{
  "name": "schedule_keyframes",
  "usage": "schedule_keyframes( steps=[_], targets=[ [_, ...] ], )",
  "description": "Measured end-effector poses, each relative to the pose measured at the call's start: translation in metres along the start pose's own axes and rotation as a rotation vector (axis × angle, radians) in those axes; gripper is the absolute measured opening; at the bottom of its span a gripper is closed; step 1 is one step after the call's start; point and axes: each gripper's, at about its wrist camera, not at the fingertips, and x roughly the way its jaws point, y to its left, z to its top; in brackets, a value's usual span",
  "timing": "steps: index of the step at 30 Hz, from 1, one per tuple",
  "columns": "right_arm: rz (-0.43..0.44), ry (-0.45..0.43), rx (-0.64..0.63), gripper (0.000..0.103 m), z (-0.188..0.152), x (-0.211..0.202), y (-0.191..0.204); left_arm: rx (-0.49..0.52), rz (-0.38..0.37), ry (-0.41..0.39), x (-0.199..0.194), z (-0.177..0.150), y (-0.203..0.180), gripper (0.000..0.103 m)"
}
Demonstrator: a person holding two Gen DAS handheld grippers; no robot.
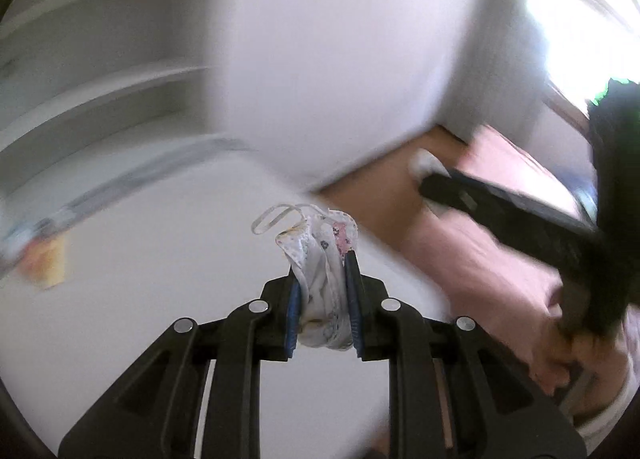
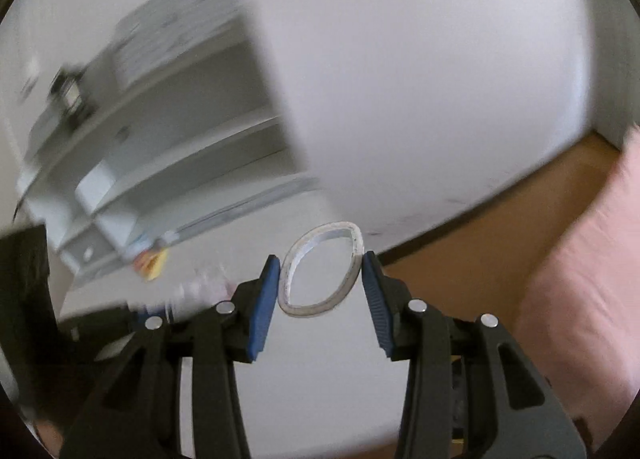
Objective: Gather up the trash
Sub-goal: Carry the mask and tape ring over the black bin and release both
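Note:
My left gripper (image 1: 323,259) is shut on a crumpled patterned face mask (image 1: 320,255); its white ear loop sticks out past the blue pads. My right gripper (image 2: 320,263) is shut on a grey-white cardboard tape ring (image 2: 320,271), squeezed into an oval between the blue pads. Both are held in the air above a white table (image 2: 312,379). The right gripper's dark body (image 1: 520,219) shows at the right of the left wrist view. Both views are motion-blurred.
A white shelf unit (image 2: 168,139) stands at the left, with a yellow item (image 2: 154,263) at its foot. A white cabinet side (image 2: 420,79) fills the middle. Wooden floor (image 2: 480,259) and pink fabric (image 2: 580,279) lie at the right.

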Motion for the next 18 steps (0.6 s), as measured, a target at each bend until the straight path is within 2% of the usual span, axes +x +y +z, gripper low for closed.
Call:
schedule_keyframes(
  steps=[3, 6, 8, 10, 12, 14, 16, 18],
  targets=[
    [-0.047, -0.005, 0.115, 0.042, -0.005, -0.024, -0.079, 0.122, -0.109, 0.072, 0.041, -0.007, -0.091, 0.020],
    [-0.115, 0.038, 0.211, 0.042, -0.022, -0.024, -0.153, 0.200, -0.162, 0.170, 0.092, -0.035, -0.156, 0.020],
    [-0.147, 0.107, 0.266, 0.042, -0.042, -0.009, -0.194, 0.229, -0.170, 0.257, 0.131, -0.060, -0.180, 0.020],
    [-0.141, 0.221, 0.335, 0.042, -0.077, 0.019, -0.234, 0.207, -0.159, 0.370, 0.177, -0.092, -0.188, 0.020],
    [-0.134, 0.311, 0.394, 0.042, -0.110, 0.045, -0.261, 0.164, -0.131, 0.530, 0.231, -0.132, -0.184, 0.020],
    [-0.135, 0.415, 0.432, 0.042, -0.139, 0.075, -0.282, 0.124, -0.099, 0.621, 0.272, -0.158, -0.175, 0.020],
    [-0.160, 0.493, 0.458, 0.042, -0.162, 0.102, -0.300, 0.108, -0.064, 0.639, 0.303, -0.162, -0.170, 0.020],
    [-0.150, 0.547, 0.511, 0.042, -0.179, 0.121, -0.315, 0.110, -0.048, 0.629, 0.316, -0.156, -0.172, 0.020]
  ],
)
